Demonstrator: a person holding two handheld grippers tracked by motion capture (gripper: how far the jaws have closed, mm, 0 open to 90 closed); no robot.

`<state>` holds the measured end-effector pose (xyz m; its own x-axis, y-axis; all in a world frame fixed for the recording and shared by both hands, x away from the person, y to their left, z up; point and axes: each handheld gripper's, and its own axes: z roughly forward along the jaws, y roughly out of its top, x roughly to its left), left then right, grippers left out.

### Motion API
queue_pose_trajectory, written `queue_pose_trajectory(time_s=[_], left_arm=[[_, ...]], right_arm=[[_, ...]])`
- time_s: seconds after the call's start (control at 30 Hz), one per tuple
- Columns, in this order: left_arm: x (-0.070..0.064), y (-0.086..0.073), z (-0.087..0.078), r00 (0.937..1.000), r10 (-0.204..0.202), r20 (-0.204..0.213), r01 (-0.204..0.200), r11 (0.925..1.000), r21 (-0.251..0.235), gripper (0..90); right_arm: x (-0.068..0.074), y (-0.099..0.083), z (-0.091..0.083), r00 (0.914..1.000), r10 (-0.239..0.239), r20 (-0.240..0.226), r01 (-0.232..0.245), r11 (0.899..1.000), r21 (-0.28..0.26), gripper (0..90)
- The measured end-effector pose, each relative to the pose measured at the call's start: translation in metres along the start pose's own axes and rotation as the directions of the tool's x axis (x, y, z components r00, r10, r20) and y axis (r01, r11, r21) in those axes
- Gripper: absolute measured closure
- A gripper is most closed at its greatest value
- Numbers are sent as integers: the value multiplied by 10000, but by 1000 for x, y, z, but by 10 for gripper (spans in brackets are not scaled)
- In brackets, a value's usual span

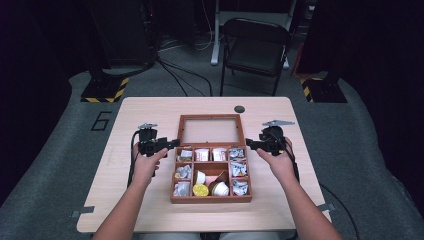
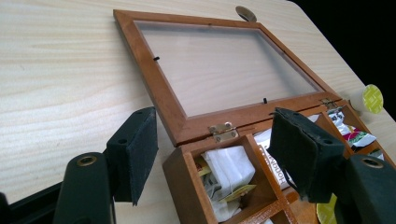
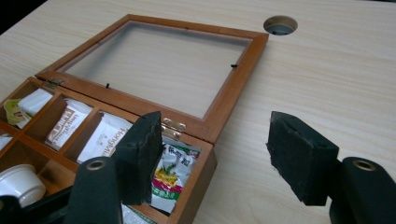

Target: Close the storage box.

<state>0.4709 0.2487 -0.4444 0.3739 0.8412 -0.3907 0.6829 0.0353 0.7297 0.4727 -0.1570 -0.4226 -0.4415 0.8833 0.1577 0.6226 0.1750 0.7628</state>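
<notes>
One wooden surface (image 1: 150, 210) carries one wooden box (image 1: 210, 199), which sits at the centre, with its single glass-paned lid (image 1: 210, 131) thrown back flat toward 12 o'clock. Two brass hinges join lid and box; one (image 2: 222, 131) shows close up in the left tool view, and another (image 3: 172, 127) in the right tool view.

The box is split into nine compartments, three rows of three. From the high view, the six compartments down the 9 and 3 o'clock columns hold foil packets, one each as far as can be told. The middle column's top compartment is itself divided and holds two white sachets (image 1: 202, 154). Lower in the middle column lie three small cups: one white (image 1: 200, 177), one yellow-lidded (image 1: 200, 190), one white at 5 o'clock (image 1: 220, 189).

Two tools are in play. The left tool (image 1: 173, 143) hovers at the box's 10 o'clock corner, jaws spread wide, gripping nothing. The right tool (image 1: 248, 144) hovers at the 2 o'clock corner, jaws likewise apart and empty. One round hole (image 1: 239, 109) sits in the surface beyond the lid.
</notes>
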Motion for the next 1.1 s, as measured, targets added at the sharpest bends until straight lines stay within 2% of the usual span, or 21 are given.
queue_pose_trajectory(time_s=[0.23,0.4,0.63,0.73,0.9,0.97,1.1], left_arm=[[0,8,4,10000,20,-48,-20,10000,58,327],[2,10,9,9997,80,-212,-79,10000,35,333],[10,11,17,9998,-170,-110,172,9996,220,323],[13,11,19,9998,-90,-184,93,9998,196,319],[15,11,23,9995,-203,-227,208,9995,219,316],[16,11,26,9995,-299,-109,302,9993,218,317],[16,15,31,9995,-284,-113,289,9981,537,337]], right_arm=[[5,8,2,9999,-56,-103,56,10000,-17,355],[8,14,7,9993,-319,-171,321,9994,93,360],[7,17,19,9992,-86,-384,97,9995,285,360],[8,18,24,9991,-47,-431,61,9995,321,360],[10,22,30,9988,-46,-493,62,9995,321,361],[10,23,32,9986,-105,-517,121,9994,310,362],[9,24,38,9987,-54,-502,74,9992,395,362]])
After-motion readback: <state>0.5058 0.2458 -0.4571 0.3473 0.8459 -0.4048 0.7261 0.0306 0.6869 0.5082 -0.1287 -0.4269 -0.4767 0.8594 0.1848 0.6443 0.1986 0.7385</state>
